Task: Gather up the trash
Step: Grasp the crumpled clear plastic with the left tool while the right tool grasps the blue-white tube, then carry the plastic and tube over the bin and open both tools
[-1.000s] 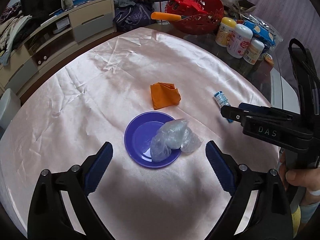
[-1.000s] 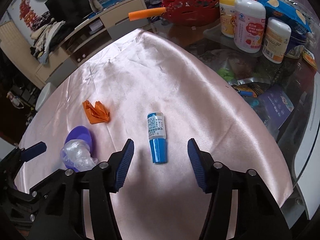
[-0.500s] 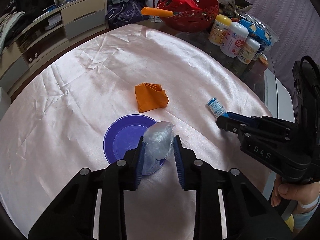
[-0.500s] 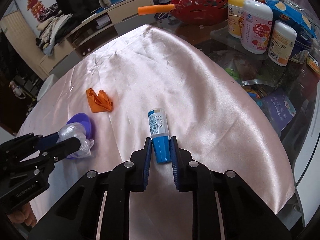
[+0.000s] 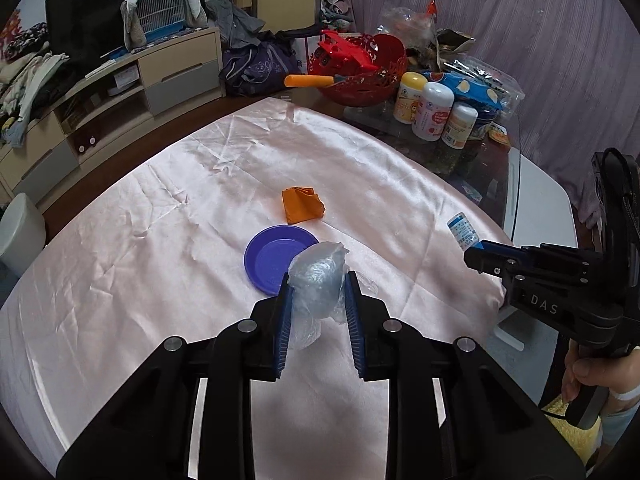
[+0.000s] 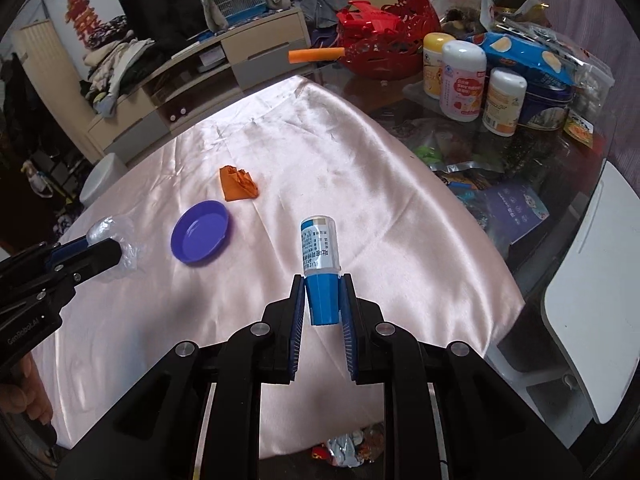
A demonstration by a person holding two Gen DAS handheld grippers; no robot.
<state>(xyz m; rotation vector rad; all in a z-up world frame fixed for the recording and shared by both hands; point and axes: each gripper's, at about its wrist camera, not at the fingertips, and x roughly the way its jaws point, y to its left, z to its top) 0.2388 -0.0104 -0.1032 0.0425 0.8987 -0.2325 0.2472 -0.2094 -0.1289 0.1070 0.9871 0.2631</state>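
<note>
The left gripper clamps the crumpled clear plastic bag, held off the purple plate. Only the right wrist view shows the right gripper clamped on the blue cap of the small bottle. The orange crumpled paper lies beyond the plate on the pink satin tablecloth. Supplement bottles stand far right.

Black hand-held gripper frames, blue ribbed pads, silver screws.
</note>
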